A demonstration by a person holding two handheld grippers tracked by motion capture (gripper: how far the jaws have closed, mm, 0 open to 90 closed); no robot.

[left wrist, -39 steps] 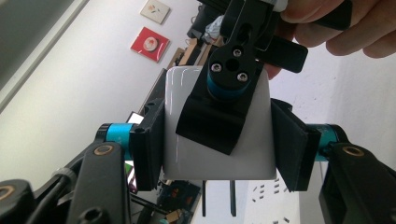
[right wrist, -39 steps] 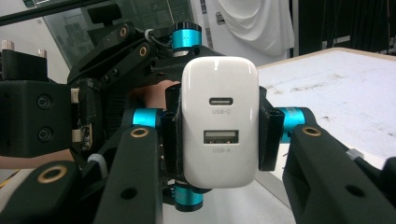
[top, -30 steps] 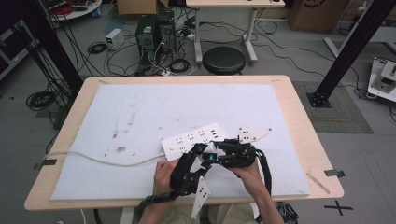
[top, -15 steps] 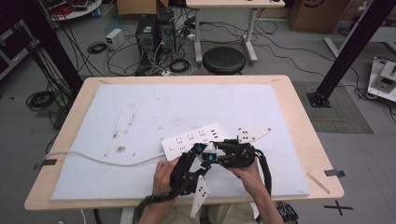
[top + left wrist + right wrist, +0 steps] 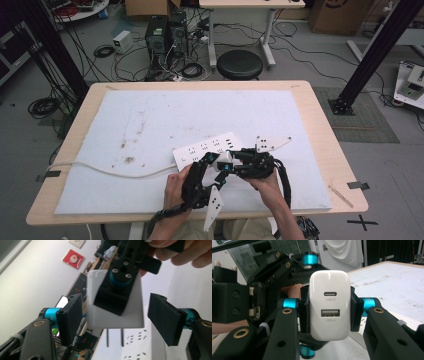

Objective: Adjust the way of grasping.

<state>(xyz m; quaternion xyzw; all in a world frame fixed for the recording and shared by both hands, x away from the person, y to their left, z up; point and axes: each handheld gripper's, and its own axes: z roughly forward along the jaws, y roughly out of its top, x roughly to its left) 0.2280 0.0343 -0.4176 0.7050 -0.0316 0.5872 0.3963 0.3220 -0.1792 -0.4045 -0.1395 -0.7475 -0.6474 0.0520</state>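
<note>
A small white plastic USB wall charger (image 5: 329, 305), with one USB-C and one USB-A port on its face, is pinched between the black padded jaws of the right gripper (image 5: 329, 312) above the near edge of the white mat-covered wooden table (image 5: 320, 125). In the left gripper view the charger's (image 5: 115, 302) two metal prongs are seen pointing down, and the left gripper (image 5: 116, 317) is held with its pads spread on either side of the charger, apparently clear of it, though the view is blurred. A long white multi-socket power strip (image 5: 200, 150) is laid flat just beyond the grippers, its white cable (image 5: 100, 169) trailed off toward the table's left edge.
</note>
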